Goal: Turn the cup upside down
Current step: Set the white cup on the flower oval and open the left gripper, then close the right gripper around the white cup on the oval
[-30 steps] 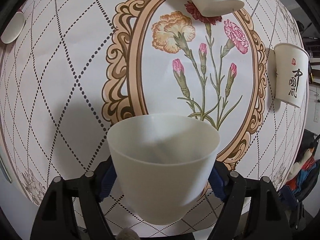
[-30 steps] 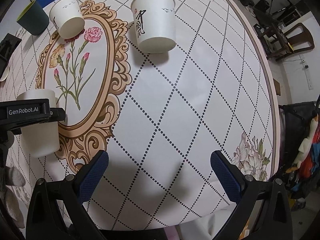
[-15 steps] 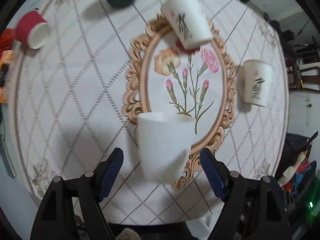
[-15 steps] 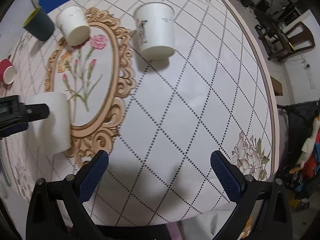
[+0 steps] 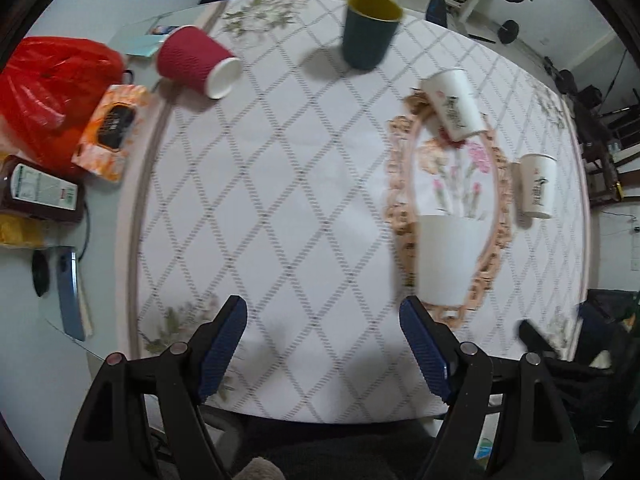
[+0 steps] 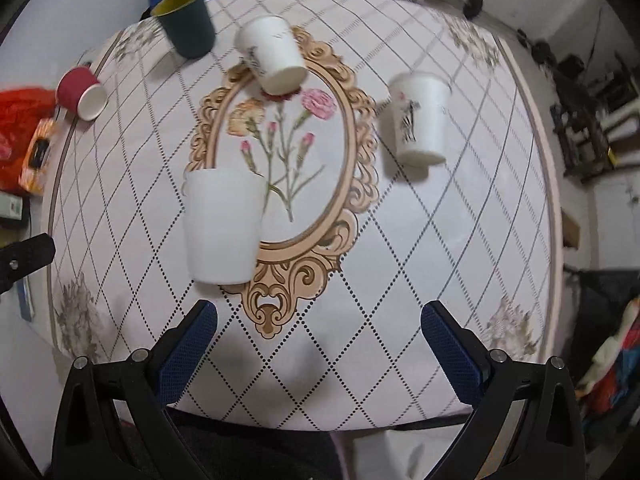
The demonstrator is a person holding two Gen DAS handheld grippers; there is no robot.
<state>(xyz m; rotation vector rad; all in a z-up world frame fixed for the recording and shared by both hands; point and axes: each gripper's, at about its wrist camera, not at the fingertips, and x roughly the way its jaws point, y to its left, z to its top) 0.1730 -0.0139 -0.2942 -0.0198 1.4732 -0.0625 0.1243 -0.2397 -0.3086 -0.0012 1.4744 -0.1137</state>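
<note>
Just ahead and to the right of the left claw (image 5: 322, 334), the plain white cup (image 5: 448, 260) stands upside down on the counter (image 5: 280, 184), free of both blue pads. Left claw spread wide, gripping nothing! Right claw (image 6: 318, 344) spread too, the cup (image 6: 222, 224) ahead of its left finger, a printed paper cup (image 6: 418, 118) farther off to the right.

Matt white plastic cup (image 6: 222, 226)

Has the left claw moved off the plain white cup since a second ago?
Yes. The left claw has let go and backed away; the plain white cup now stands on the oval frame print.
</note>
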